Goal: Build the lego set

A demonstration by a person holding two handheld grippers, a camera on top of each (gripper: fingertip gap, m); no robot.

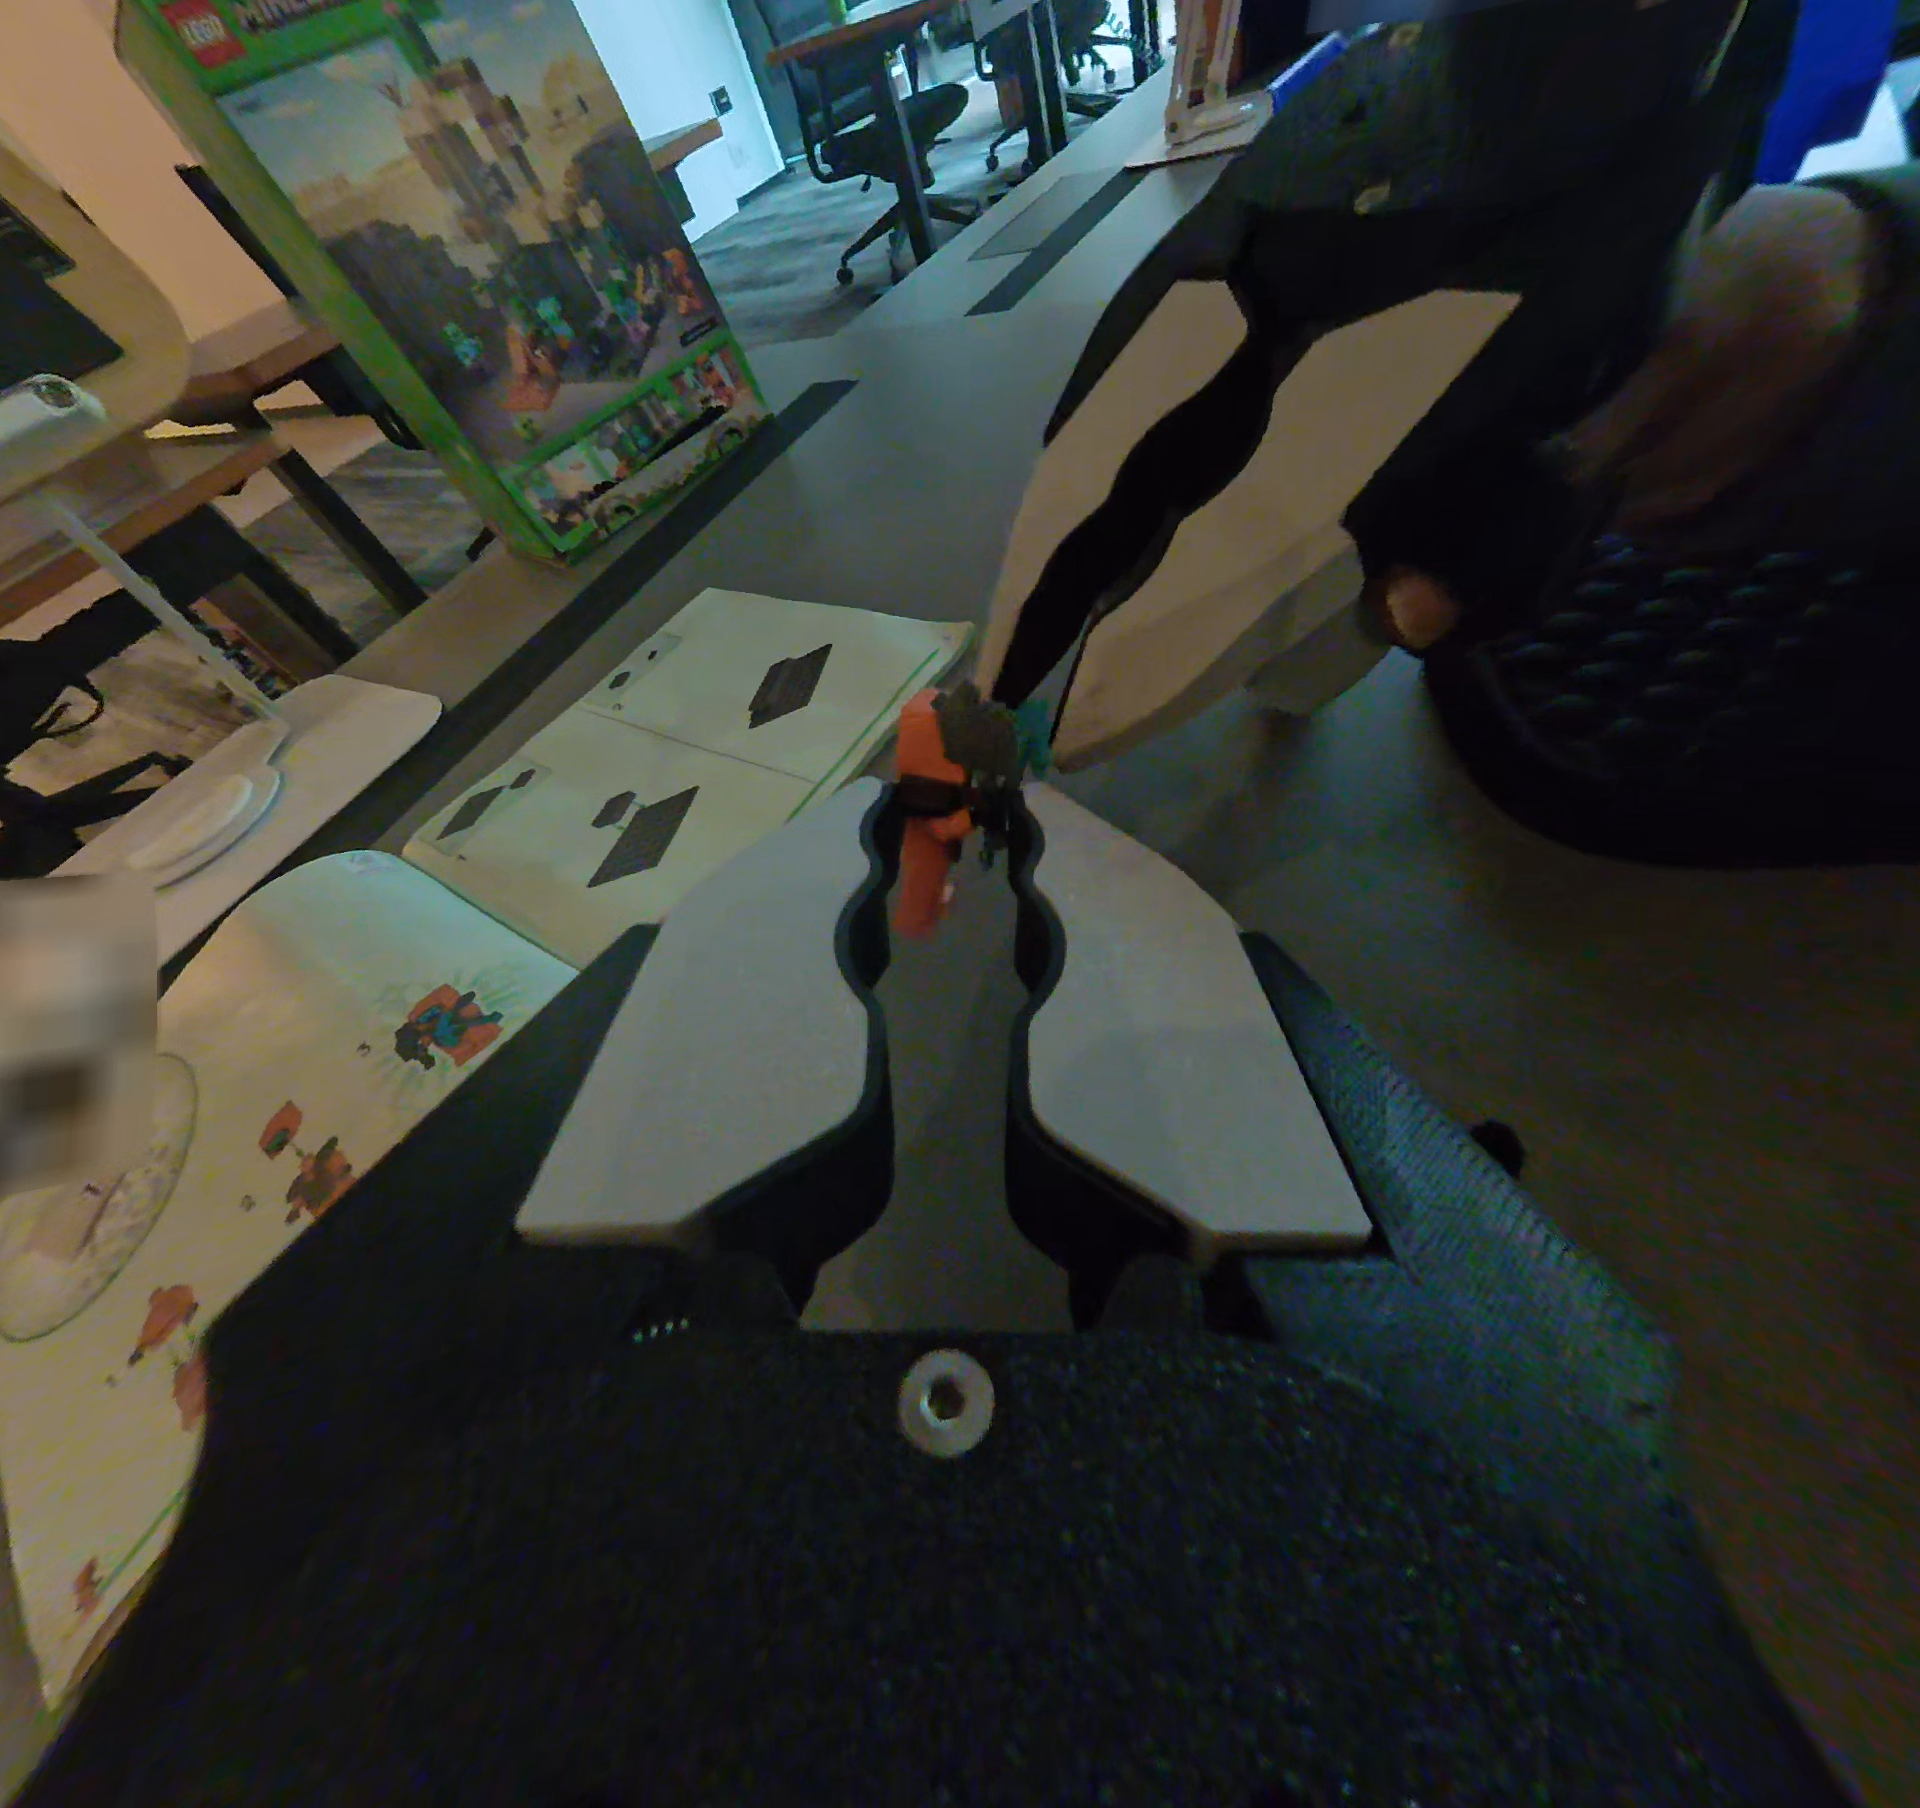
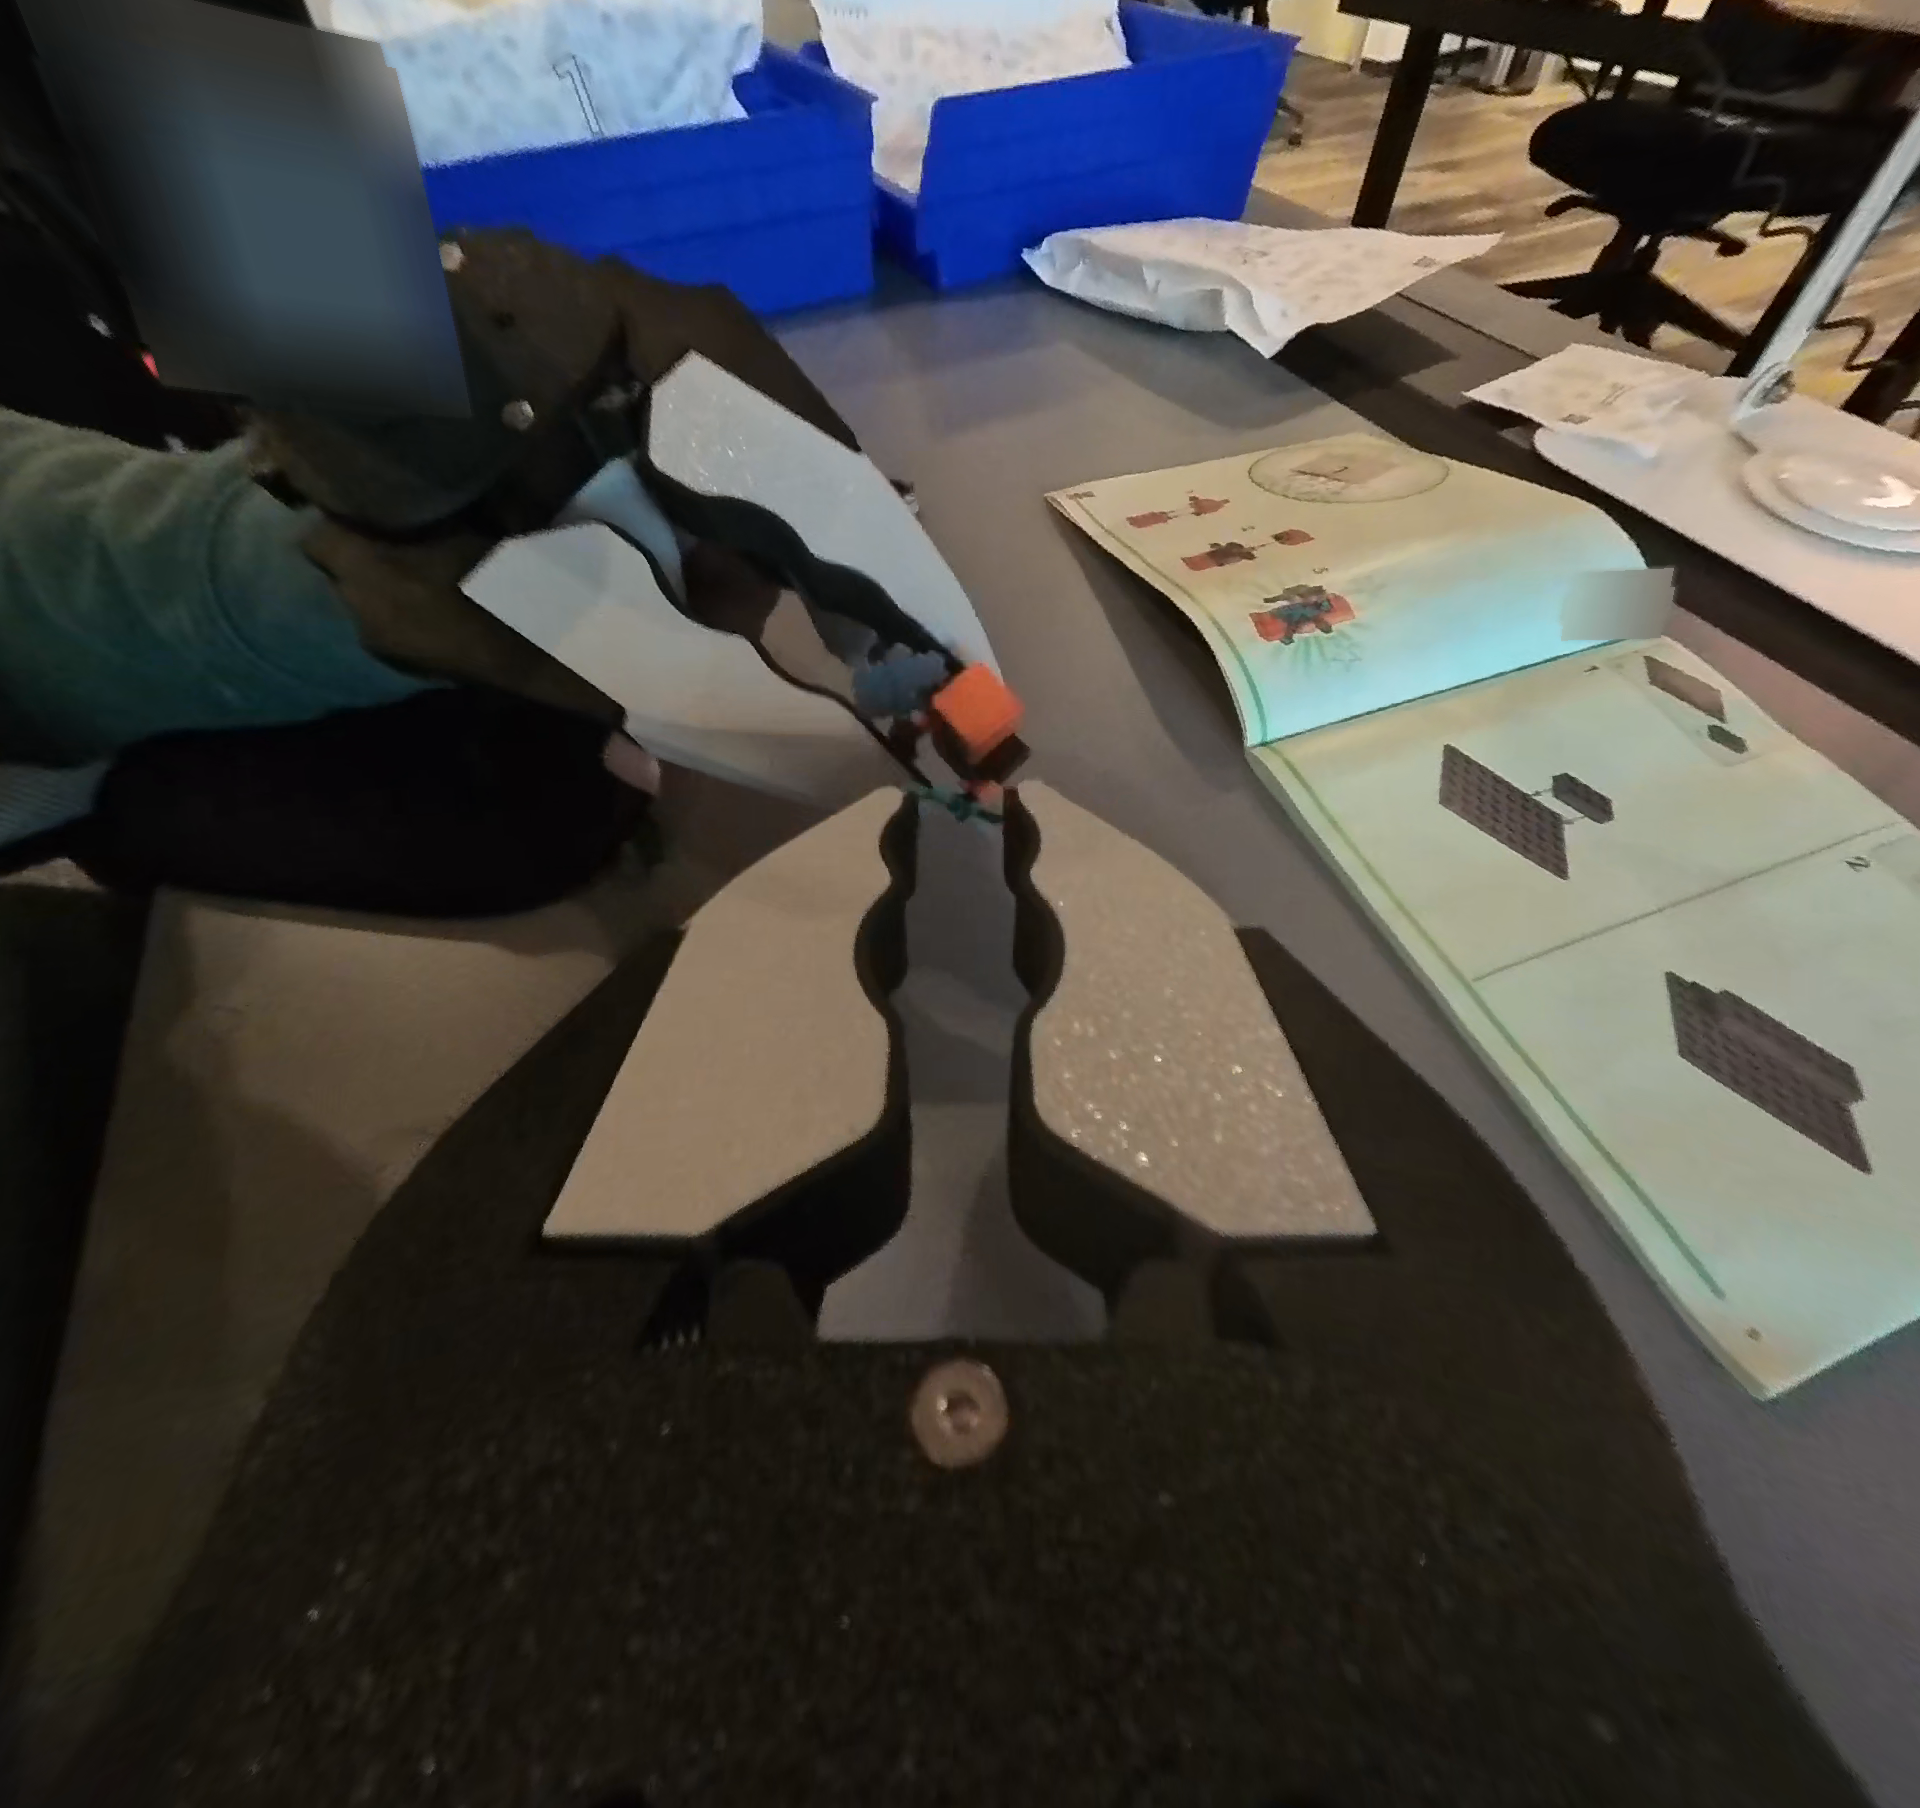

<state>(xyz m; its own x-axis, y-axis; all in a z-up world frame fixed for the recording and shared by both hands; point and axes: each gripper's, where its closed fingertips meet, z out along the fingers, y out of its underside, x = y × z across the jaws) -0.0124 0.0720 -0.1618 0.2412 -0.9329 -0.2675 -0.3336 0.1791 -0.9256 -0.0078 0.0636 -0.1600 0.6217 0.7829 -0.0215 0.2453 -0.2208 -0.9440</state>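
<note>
Left gripper (image 1: 951, 802): jaws nearly closed, pinching the orange lego piece (image 1: 925, 865) at their tips; also seen in the right wrist view (image 2: 961, 709), coming in from the left.
Right gripper (image 2: 961, 808): tips close together on a small teal and dark part (image 2: 961, 808) under the orange block (image 2: 977, 709); whether it truly grips is hard to tell. In the left wrist view it enters from the far right (image 1: 1023, 719).
Lego assembly: held in the air between both grippers' tips, above the grey table (image 2: 1091, 387).
Instruction booklet (image 2: 1507, 823): lies open on the table, right of the grippers.
Blue bins (image 2: 727, 200): far side of the table, holding white bags (image 2: 966, 33).
Lego box (image 1: 468, 252): stands upright at the far left.
Person's hand (image 2: 312, 792): dark glove, behind the left gripper.
</note>
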